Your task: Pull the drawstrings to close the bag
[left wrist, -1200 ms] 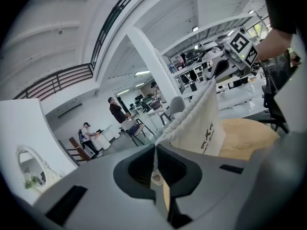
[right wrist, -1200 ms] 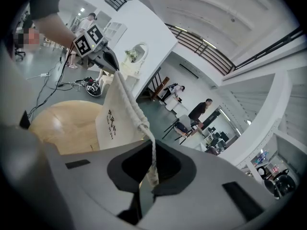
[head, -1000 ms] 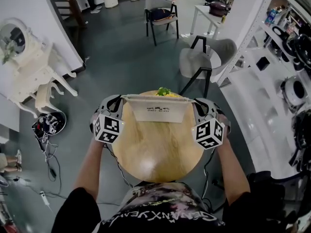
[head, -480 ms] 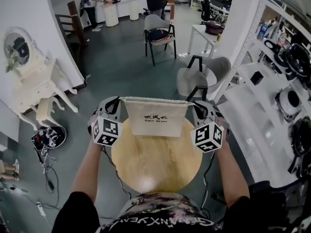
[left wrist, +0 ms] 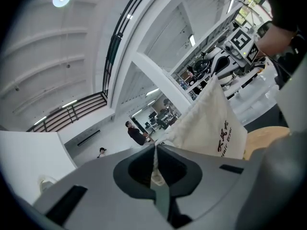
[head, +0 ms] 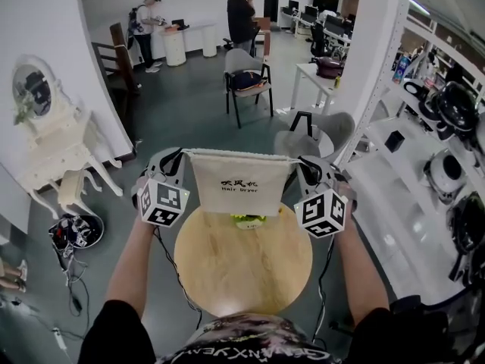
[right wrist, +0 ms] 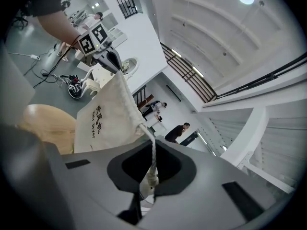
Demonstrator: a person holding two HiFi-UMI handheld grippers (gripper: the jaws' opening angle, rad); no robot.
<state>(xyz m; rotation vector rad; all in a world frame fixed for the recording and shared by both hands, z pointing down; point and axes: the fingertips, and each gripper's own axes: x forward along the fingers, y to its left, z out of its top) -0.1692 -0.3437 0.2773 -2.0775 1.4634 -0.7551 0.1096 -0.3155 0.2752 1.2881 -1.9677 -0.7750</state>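
Note:
A cream cloth drawstring bag (head: 239,184) with black print hangs stretched between my two grippers, above the far edge of the round wooden table (head: 242,271). My left gripper (head: 182,156) is shut on the left drawstring (left wrist: 154,169) at the bag's top left corner. The right gripper (head: 298,161) is shut on the right drawstring (right wrist: 152,163) at the top right corner. The bag's mouth (head: 239,155) is gathered into a straight, taut line. A green and yellow thing (head: 248,221) shows just under the bag, on the table's far side.
Two chairs (head: 246,82) (head: 314,135) stand on the grey floor beyond the table. White shelving with appliances (head: 439,150) lines the right. At the left is a white vanity (head: 53,142). Two people (head: 242,14) stand at the back.
Both grippers have risen together with the drawstrings in them, and the bag has come up off the tabletop. The green and yellow thing now shows below the bag.

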